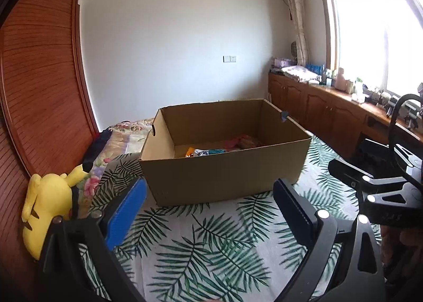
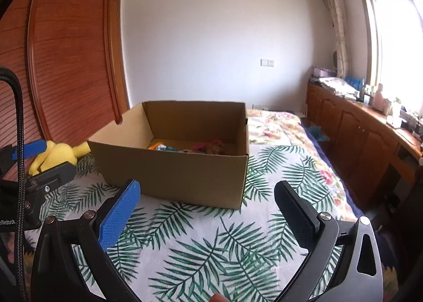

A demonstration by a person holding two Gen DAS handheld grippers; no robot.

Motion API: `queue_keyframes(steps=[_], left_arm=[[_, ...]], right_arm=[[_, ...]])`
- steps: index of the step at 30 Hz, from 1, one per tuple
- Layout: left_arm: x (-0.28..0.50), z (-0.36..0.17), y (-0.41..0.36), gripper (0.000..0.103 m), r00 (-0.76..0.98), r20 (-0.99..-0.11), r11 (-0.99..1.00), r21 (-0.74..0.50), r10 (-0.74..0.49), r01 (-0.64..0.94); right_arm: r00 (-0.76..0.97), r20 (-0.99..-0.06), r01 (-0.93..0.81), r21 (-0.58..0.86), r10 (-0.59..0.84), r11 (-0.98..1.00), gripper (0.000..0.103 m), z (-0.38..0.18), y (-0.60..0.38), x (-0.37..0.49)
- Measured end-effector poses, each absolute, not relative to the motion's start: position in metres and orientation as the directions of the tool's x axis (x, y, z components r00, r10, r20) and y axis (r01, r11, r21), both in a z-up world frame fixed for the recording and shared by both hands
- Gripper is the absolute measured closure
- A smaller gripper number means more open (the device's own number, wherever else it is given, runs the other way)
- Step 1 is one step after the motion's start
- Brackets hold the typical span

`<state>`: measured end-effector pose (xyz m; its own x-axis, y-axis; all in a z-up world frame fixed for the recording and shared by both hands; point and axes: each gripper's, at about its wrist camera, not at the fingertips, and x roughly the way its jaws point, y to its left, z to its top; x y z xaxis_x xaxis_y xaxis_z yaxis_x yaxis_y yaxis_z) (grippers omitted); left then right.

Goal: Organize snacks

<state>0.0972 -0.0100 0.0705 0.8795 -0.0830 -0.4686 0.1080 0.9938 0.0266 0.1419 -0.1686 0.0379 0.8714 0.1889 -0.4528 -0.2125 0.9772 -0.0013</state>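
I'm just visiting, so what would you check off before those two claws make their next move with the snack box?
1. Left claw open, nothing between its pads: ok.
2. Right claw open and empty: ok.
3. Cardboard box upright, top open: ok.
4. Snack packets lying inside the box: ok.
5. More snacks waiting outside the box: cannot tell, none in view.
6. Yellow plush toy apart from the box: ok.

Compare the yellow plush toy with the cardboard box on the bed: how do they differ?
The plush toy is bright yellow and soft-looking; the cardboard box is plain brown with flat, stiff walls. The box looks far larger than the toy. The box stands open-topped with snack packets inside; the toy lies tipped over and holds nothing. Both rest on the bed, the toy left of the box.
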Motion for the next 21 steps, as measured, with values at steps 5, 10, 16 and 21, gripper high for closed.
queue_keyframes(steps=[5,10,16,21], left_arm=[[0.077,0.071,-0.004,0.005,0.880,-0.463,0.994,-0.020,-0.101,0.103],[0.063,0.067,0.000,0.005,0.885,-0.455,0.995,-0.033,-0.099,0.095],[0.048,0.063,-0.003,0.005,0.888,-0.452,0.996,-0.019,-0.085,0.086],[0.034,0.058,-0.005,0.005,0.893,-0.445,0.997,-0.005,-0.073,0.080]], right_arm=[[0.887,-0.423,-0.206,0.002,0.187,0.979,0.000,0.048,-0.172,0.117],[0.898,-0.396,-0.209,-0.001,0.192,0.978,0.000,0.052,-0.172,0.093],[0.907,-0.378,-0.201,-0.004,0.184,0.980,0.000,0.049,-0.175,0.072],[0.914,-0.367,-0.184,0.007,0.174,0.983,0.000,0.045,-0.181,0.062]])
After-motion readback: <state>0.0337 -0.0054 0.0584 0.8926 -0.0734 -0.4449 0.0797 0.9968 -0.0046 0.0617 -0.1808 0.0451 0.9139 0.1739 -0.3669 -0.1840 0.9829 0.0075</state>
